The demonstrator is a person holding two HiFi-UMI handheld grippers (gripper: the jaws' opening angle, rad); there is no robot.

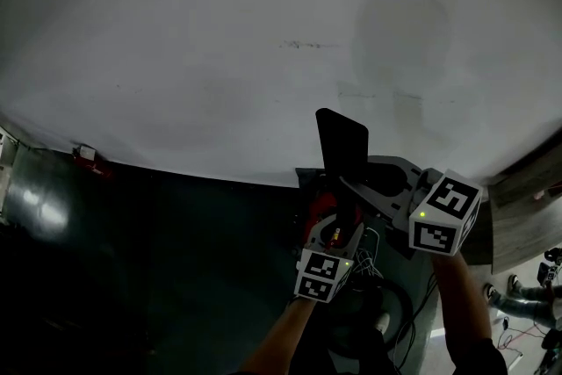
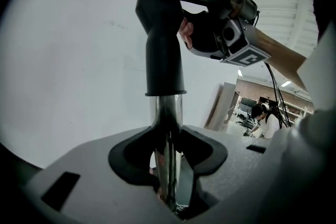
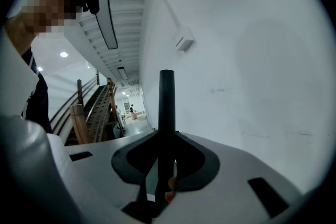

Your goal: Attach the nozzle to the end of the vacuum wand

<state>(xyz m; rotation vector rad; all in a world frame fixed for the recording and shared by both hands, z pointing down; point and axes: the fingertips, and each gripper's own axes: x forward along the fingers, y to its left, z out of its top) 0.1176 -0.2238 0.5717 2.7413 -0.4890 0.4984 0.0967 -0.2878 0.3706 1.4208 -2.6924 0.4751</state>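
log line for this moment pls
left gripper: shut on wand | right gripper: shut on nozzle | nozzle collar over wand end

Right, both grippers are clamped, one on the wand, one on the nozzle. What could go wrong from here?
1. The left gripper clamps the smooth chrome vacuum wand; pushing the nozzle on harder may slide the wand through its grip.
2. The right gripper holds the nozzle at its flat far end, away from the collar; a push could tilt and jam it.
3. Full seating cannot be seen; releasing now might drop the nozzle.
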